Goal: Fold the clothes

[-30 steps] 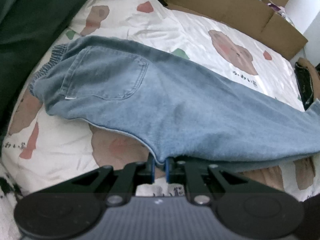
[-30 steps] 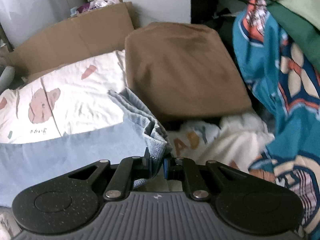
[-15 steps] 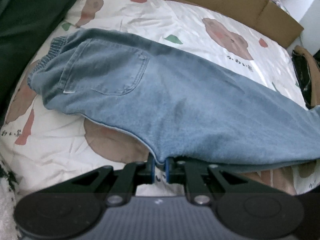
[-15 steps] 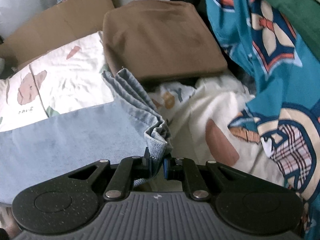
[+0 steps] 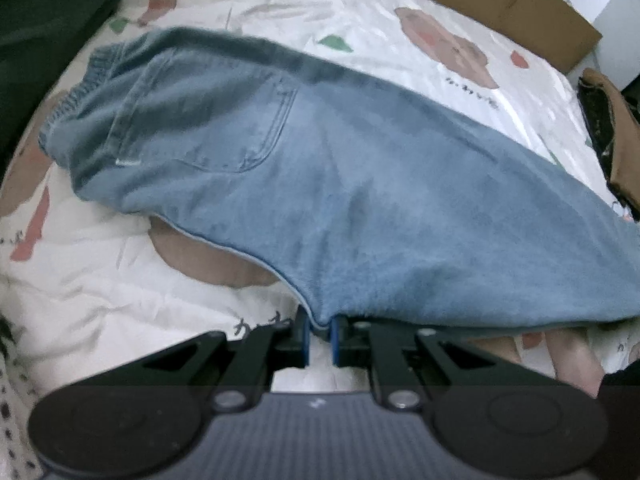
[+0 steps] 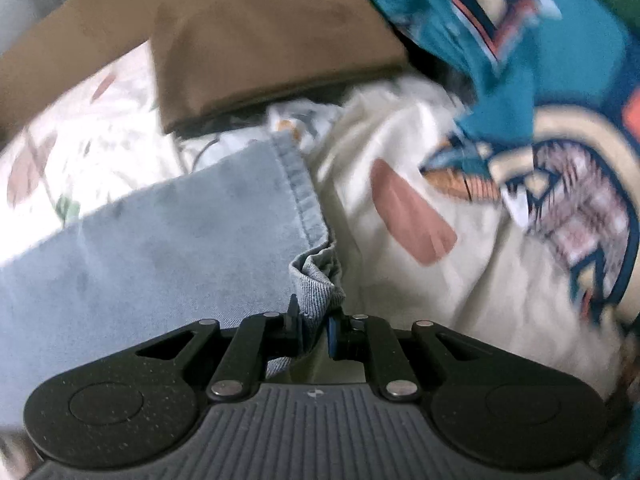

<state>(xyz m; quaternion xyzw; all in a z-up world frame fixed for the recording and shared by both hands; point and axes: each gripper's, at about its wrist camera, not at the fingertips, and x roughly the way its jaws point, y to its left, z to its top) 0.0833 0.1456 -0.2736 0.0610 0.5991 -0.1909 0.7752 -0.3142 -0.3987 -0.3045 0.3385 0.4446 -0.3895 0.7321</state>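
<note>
Light blue jeans [image 5: 320, 184] lie stretched across the white patterned bedspread [image 5: 120, 272], elastic waistband at the left, back pocket facing up. My left gripper [image 5: 319, 326] is shut on the near edge of the jeans at mid-length, and the cloth drapes up from its blue pads. In the right wrist view the leg of the jeans [image 6: 168, 240] runs in from the left, ending in a stitched hem. My right gripper [image 6: 314, 330] is shut on the bunched corner of that hem.
Flattened cardboard [image 5: 480, 4] lies along the bed's far side. A folded brown garment [image 6: 264, 36] sits beyond the hem, and a teal patterned garment [image 6: 560, 128] fills the right. Dark green fabric [image 5: 44, 20] borders the bed at the left.
Both grippers have sunk toward the bed with the jeans still held. The right one swung sideways, so the hem now lies flatter and the brown garment sits farther up the view.
</note>
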